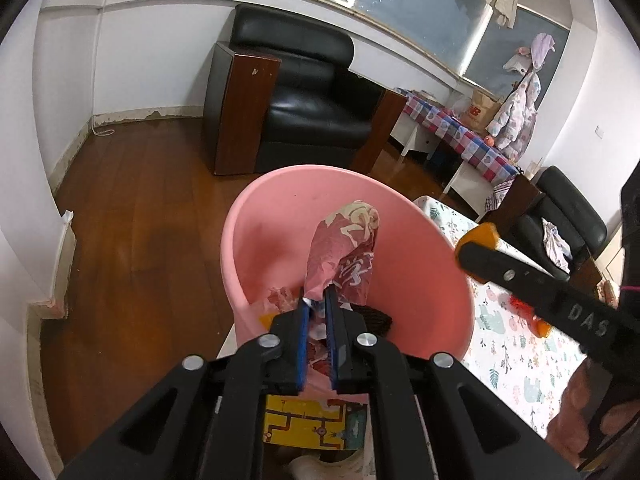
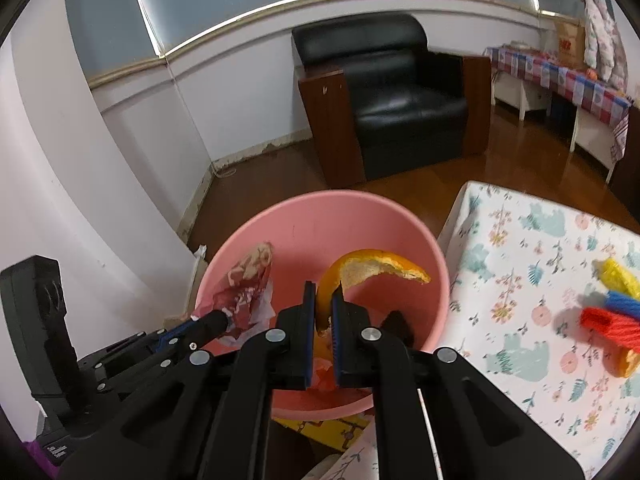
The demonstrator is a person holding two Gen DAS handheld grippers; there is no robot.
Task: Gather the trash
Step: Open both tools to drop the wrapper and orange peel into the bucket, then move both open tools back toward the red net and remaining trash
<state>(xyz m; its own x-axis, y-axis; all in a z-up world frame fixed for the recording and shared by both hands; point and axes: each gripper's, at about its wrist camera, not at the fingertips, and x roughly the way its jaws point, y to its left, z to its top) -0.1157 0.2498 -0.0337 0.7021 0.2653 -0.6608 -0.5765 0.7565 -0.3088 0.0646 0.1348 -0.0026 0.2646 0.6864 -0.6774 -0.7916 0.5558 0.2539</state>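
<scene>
Over the round pink plastic bin, the left tool is clamped on a crumpled red printed wrapper, and the right tool is clamped on a curled orange peel. More scraps lie inside the bin, beside the table with its floral cloth.

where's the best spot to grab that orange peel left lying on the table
Take the orange peel by its curled rim, coming from above with the tool. It lies low on the tablecloth right beside the yarn bundle, so a sideways approach would likely snag the yarn.
</scene>
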